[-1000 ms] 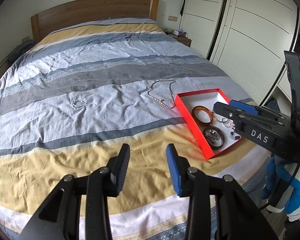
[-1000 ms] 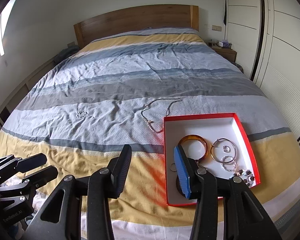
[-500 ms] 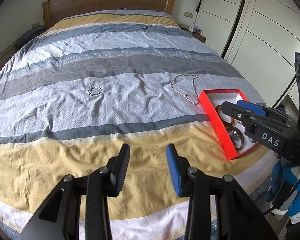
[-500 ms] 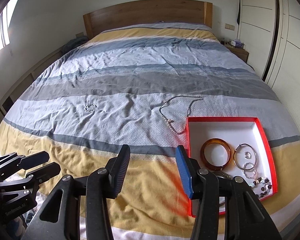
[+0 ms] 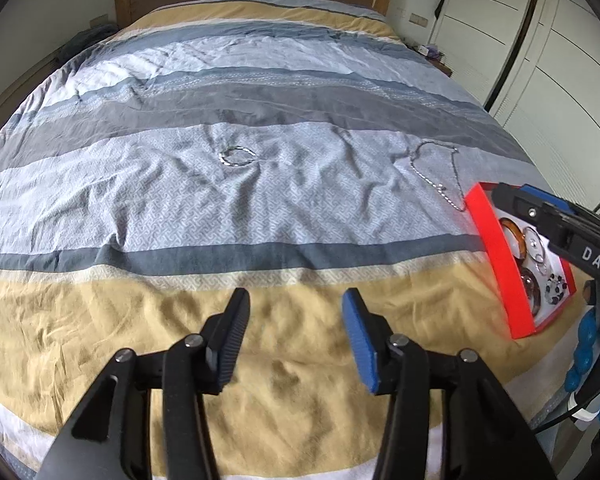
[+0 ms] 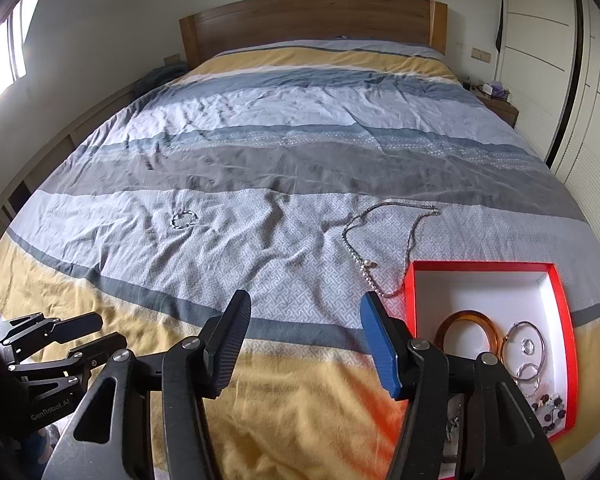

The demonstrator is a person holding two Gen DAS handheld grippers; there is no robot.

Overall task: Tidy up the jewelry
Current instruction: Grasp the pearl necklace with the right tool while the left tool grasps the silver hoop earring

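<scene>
Landmark: red box (image 6: 560, 322), sitting on the yellow stripe at the foot end of the bed (image 6: 300, 152), right side. Box holds an amber bangle (image 6: 470, 330), silver hoops (image 6: 526, 346) and a dark bead piece (image 6: 548, 402); all lie on its white floor. Chain necklace (image 6: 384, 248) lies loose on the pale patterned stripe just beyond the box's far-left corner, its near end close to the red wall; touching or not, cannot tell. Small silver bracelet (image 5: 236, 156) lies on the same stripe, well to the left of the box, apart from the necklace. Left claw (image 5: 296, 324) hangs over the yellow stripe, left of the box; jaws apart and opening, nothing between them. Right claw (image 6: 306, 326) hangs over the bedding just left of the box's near-left corner; jaws apart and opening, nothing between them. In the left wrist view the right claw's fingers (image 5: 540, 216) reach across the box. Wooden headboard (image 6: 312, 20) stands at the far end, beyond the box.
</scene>
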